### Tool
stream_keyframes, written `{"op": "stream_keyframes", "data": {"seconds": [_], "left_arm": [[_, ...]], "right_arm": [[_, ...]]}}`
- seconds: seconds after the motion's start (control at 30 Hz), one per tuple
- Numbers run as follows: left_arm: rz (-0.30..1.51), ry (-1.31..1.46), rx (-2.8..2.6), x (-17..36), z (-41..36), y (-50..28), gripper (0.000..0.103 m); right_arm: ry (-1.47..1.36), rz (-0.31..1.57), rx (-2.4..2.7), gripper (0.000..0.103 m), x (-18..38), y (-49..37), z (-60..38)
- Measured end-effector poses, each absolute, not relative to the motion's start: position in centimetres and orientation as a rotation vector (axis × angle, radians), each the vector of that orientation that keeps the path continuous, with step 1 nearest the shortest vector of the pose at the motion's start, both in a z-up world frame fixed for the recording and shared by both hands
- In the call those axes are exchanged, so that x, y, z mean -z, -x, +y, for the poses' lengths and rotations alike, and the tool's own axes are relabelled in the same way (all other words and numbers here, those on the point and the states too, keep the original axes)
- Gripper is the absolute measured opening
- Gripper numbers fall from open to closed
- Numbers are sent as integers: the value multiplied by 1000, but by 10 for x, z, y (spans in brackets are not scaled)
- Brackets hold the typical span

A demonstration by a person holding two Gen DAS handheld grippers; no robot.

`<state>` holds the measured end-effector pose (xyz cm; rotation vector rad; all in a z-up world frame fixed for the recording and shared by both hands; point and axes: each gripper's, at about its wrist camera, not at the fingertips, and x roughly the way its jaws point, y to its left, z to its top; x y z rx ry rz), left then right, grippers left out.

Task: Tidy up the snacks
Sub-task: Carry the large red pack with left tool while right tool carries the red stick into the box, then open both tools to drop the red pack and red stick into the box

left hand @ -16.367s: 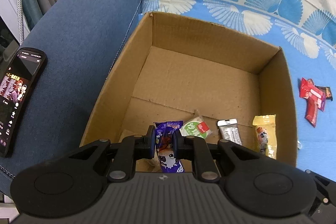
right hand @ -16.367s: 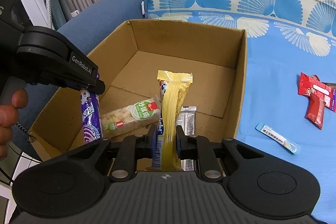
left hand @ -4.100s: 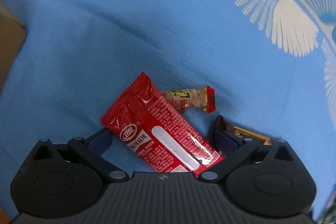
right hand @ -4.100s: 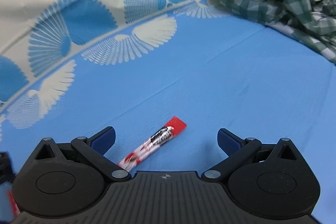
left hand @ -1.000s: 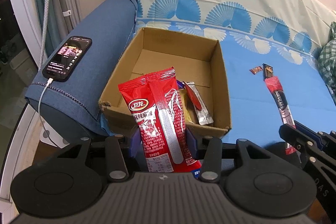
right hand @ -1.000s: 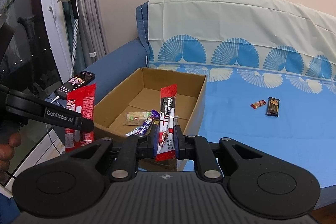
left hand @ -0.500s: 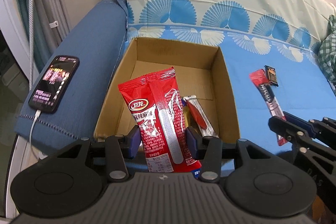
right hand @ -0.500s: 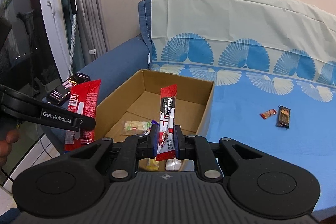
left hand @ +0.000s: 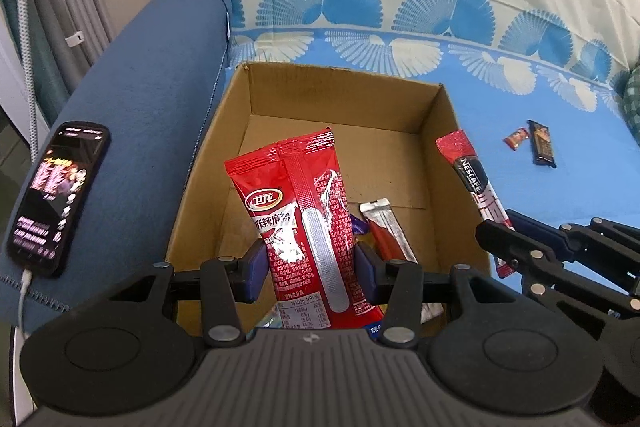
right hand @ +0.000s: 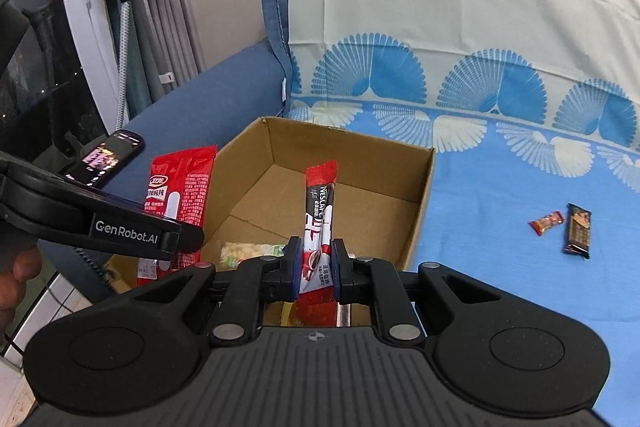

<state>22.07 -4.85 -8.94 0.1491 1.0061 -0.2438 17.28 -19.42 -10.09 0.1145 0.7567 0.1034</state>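
Hovering tools (left hand: 309, 265) (right hand: 315, 265) above box rim (left hand: 344, 74).

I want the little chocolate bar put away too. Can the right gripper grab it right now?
Probably not yet. The right gripper is shut on the Nescafe stick, so its fingers are full. The dark chocolate bar lies in the open on the blue sheet, nothing covering it, so it looks reachable after the stick is dropped.

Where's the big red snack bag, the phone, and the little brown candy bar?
big red snack bag (left hand: 296, 211), left wrist view, on its printed front.
phone (left hand: 56, 193), left wrist view, on its lit screen.
little brown candy bar (right hand: 578, 231), right wrist view, on its wrapper's middle.
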Motion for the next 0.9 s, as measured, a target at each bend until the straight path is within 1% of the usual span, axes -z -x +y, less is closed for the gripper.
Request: {"op": "stream_keyframes", "data": {"seconds": [0.4,0.63,0.7,0.73,0.77,0.8,0.83,0.9], "left_arm": [[1080,-167,217,140,-62,-289,51],[1091,-193,209,161,-68,-313,52],[1087,-204,204,165,-69,-319,56],[1087,-206,203,165,-68,-322,74],[1089,-204,194,164,-67,-325,97],[1078,-191,168,161,-63,-327,102],[1050,-171,138,156,-58,-326,103],[1031,-137,123,149,-48,-322,103]], "right_arm": [[-134,825,-97,16,151,-241,-205],[-148,851,-88,16,173,-268,-212],[-161,859,-88,18,177,-274,-214],[-180,866,-90,18,179,-278,-215],[-203,874,-91,30,180,-282,-218],[-238,884,-88,47,180,-287,-221],[-270,881,-73,52,178,-290,-225],[-288,859,-49,65,172,-293,-229]]}}
